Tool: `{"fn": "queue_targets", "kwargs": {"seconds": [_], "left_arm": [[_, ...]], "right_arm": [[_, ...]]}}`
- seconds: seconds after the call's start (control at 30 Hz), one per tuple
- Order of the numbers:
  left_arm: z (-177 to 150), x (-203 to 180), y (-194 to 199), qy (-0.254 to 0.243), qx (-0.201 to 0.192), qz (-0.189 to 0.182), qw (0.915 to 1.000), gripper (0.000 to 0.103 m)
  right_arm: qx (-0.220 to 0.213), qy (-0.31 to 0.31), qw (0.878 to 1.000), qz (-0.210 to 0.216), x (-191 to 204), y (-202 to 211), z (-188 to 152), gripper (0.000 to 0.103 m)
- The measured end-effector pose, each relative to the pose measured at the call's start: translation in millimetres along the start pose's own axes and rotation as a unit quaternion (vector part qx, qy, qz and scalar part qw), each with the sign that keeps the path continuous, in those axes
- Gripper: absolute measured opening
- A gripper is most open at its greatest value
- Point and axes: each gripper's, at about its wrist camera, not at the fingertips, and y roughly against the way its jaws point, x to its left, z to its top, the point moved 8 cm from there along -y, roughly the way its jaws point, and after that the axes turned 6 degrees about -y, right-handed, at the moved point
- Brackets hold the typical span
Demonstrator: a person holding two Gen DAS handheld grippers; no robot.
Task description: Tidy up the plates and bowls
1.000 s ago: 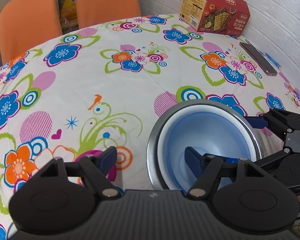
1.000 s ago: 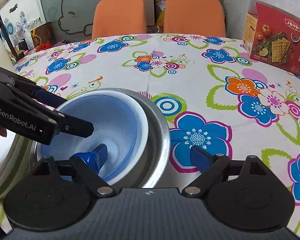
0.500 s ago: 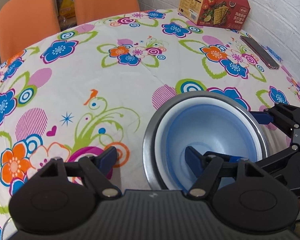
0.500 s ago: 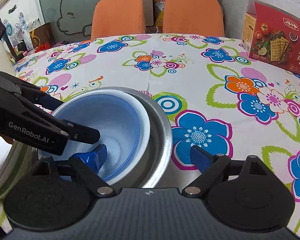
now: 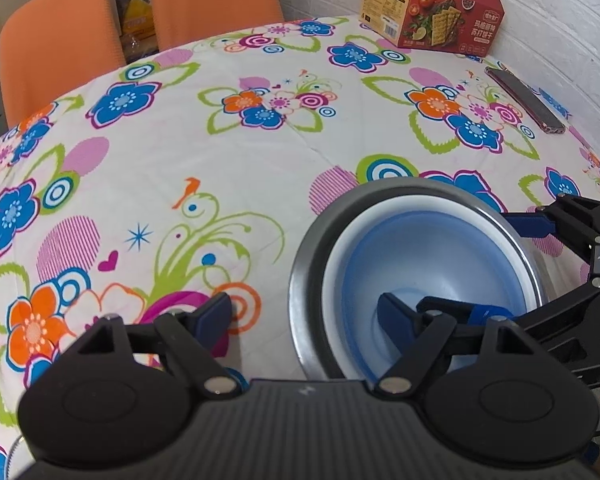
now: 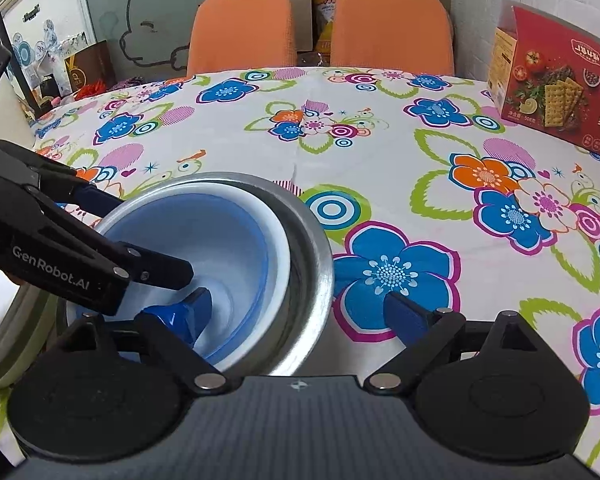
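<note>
A: Left wrist view first. How does the left gripper point(image 5: 306, 316) stand?

B: Spread wide, nothing clamped. Its left finger hangs over the flowered tablecloth point(image 5: 220, 152); its right finger reaches down inside the blue bowl point(image 5: 432, 264). The near wall of the bowls passes between the two fingers, but neither pad presses on it that I can see.

A: And the bowls themselves?

B: The blue bowl sits nested in a white bowl point(image 5: 384, 216), and that one in a metal bowl point(image 5: 304, 280). The stack lies ahead and to the right of the claw. The right gripper point(image 5: 512, 268) comes in from the far right, one finger outside the metal rim, the other down in the blue bowl.

A: Anything past the claw?

B: A red cracker box point(image 5: 432, 8) far ahead to the right, a phone point(image 5: 524, 100) nearer on that side, two orange chairs point(image 5: 60, 48) ahead to the left.

A: Right wrist view now.

B: The right gripper point(image 6: 298, 312) is wide apart too, gripping nothing. Its left finger is inside the blue bowl point(image 6: 228, 236), its right finger outside over the tablecloth point(image 6: 380, 160); the metal bowl point(image 6: 316, 264) wall runs between them. The left gripper point(image 6: 136, 236) enters from the left, straddling the stack's far-left rim. A pale plate's rim point(image 6: 16, 332) shows at the left edge, beside the stack.
</note>
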Motion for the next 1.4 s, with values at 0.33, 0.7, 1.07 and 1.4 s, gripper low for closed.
{"fn": "queue_targets", "kwargs": {"seconds": [0.33, 0.7, 1.07, 1.4], "left_arm": [[-3.2, -4.0, 7.3, 0.007, 0.010, -0.021, 0.9997, 0.059], [-4.2, -14.5, 9.4, 0.007, -0.009, -0.030, 0.9995, 0.048], [-2.9, -13.5, 9.7, 0.044, -0.008, -0.031, 0.9985, 0.034], [25.0, -17.8, 14.6, 0.040, -0.010, -0.019, 0.9990, 0.023]], "right_arm": [[-0.006, 0.004, 1.000, 0.011, 3.4, 5.5, 0.7, 0.077], [-0.026, 0.010, 0.999, 0.041, 6.3, 15.6, -5.9, 0.070], [-0.013, 0.003, 0.998, 0.065, 30.3, 9.3, -3.3, 0.071], [-0.004, -0.015, 0.999, 0.051, 22.3, 9.2, 12.7, 0.074]]}}
